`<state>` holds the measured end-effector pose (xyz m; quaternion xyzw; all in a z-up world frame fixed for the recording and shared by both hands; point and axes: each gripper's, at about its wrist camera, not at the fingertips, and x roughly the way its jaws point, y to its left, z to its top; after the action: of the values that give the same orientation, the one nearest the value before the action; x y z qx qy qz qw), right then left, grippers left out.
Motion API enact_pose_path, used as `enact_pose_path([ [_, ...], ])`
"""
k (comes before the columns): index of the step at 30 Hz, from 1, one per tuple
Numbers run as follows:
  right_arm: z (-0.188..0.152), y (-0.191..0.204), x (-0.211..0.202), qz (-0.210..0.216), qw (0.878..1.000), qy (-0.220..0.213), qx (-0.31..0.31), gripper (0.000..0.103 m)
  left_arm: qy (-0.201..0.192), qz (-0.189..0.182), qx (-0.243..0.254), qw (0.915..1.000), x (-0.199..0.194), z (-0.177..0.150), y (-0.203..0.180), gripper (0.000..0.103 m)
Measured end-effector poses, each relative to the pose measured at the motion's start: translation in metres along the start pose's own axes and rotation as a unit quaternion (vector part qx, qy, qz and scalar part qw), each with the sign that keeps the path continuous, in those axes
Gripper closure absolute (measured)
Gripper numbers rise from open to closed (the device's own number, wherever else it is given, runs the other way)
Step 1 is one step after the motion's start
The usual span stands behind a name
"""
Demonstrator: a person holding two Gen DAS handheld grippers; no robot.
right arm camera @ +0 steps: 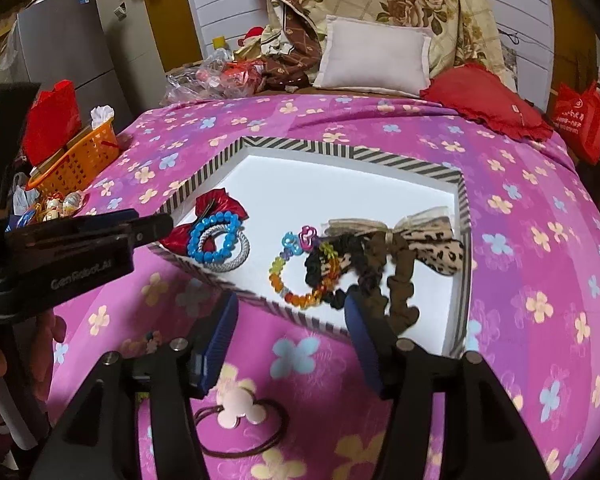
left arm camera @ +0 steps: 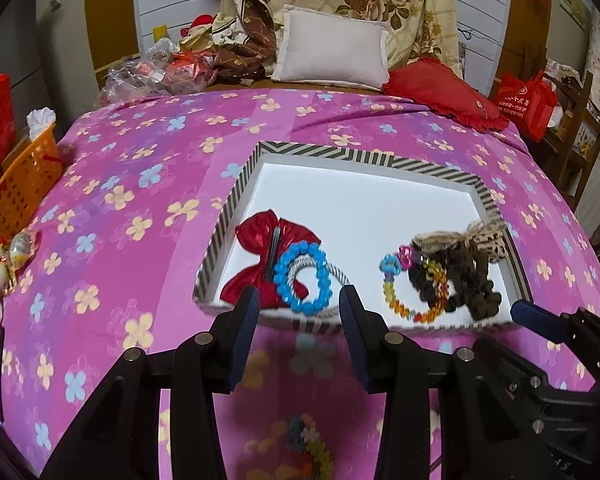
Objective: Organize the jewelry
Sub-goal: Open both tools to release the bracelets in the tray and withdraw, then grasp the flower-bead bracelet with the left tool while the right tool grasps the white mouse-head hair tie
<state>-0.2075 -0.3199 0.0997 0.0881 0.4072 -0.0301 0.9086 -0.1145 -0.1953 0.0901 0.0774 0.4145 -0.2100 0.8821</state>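
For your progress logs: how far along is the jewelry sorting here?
Done: bow, bracelets and scrunchies lie in the tray. In hand: nothing; left gripper and right gripper are open. Left: a hair tie and beaded piece on the bedspread.

A tray (left arm camera: 236, 196) lies mid-frame on the bed (left arm camera: 140, 184). In its lower left a bow (left arm camera: 260, 236) sits under a bracelet (left arm camera: 300, 280); lower right, a second bracelet (left arm camera: 404, 292) overlaps scrunchies (left arm camera: 472, 280). Pillows (left arm camera: 332, 48) lie above the tray, a basket (left arm camera: 16, 184) at far left.
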Motion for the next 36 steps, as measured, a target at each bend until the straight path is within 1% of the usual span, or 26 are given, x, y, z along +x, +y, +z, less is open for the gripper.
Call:
enact_pose_path([
  [10, -0.021, 0.001, -0.008, -0.009, 1.0, 0.01, 0.015, 0.042, -0.003, 0.01, -0.003, 0.9999, -0.015, -0.026, 0.002, 0.079],
  [15, -0.028, 0.003, -0.011, -0.016, 1.0, 0.012, 0.016, 0.038, -0.003, 0.01, -0.002, 0.9999, -0.02, -0.034, 0.003, 0.079],
  [21, -0.035, 0.006, -0.013, -0.019, 1.0, 0.017, 0.016, 0.037, 0.001, 0.008, -0.007, 0.9999, -0.026, -0.049, 0.006, 0.079],
  [30, -0.045, 0.007, -0.018, -0.023, 0.999, 0.022, 0.015, 0.036, -0.003, 0.008, -0.011, 0.9999, -0.041, -0.062, 0.014, 0.079],
  [36, -0.051, 0.008, -0.022, -0.022, 0.999, 0.024, 0.011, 0.036, 0.006, 0.009, -0.01, 0.9999, -0.047, -0.074, 0.023, 0.079],
])
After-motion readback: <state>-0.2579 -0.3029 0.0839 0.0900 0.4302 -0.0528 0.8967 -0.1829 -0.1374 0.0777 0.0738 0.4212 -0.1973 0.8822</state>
